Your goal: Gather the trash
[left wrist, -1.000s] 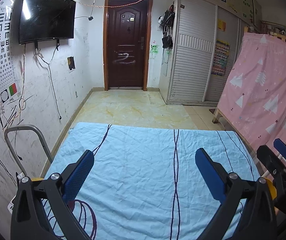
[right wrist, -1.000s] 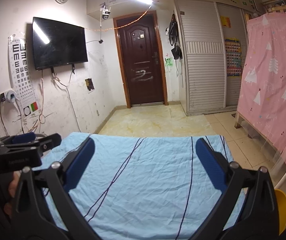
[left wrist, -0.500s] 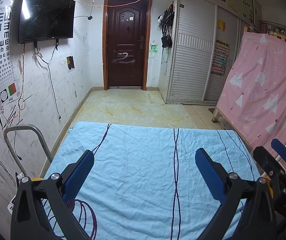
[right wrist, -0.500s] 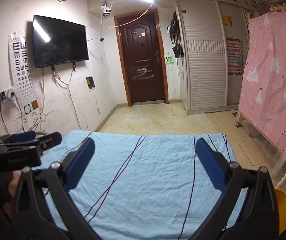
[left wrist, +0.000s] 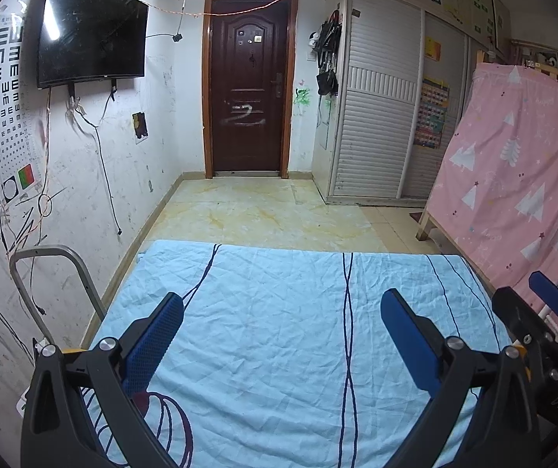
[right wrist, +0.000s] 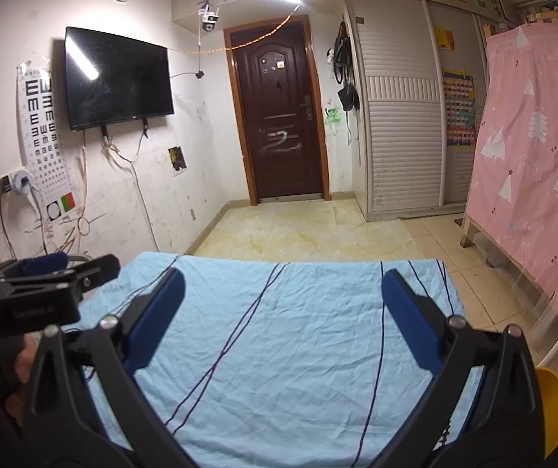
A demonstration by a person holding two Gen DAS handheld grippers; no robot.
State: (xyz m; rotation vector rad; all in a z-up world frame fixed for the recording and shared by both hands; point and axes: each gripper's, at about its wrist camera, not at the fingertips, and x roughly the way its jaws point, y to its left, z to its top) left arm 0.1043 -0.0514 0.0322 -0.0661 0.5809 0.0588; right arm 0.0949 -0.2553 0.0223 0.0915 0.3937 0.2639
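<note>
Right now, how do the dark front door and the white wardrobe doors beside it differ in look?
The front door is dark brown wood with raised panels in a brown frame; the wardrobe doors are white and slatted. The front door carries a pale scrawl across its middle; one wardrobe door carries a colourful chart instead. The front door stands in the far wall, the wardrobe doors along the right side. Both are shut.

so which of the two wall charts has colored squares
The poster on the white slatted wardrobe; the eye chart beside the TV is mostly black letters.
</note>
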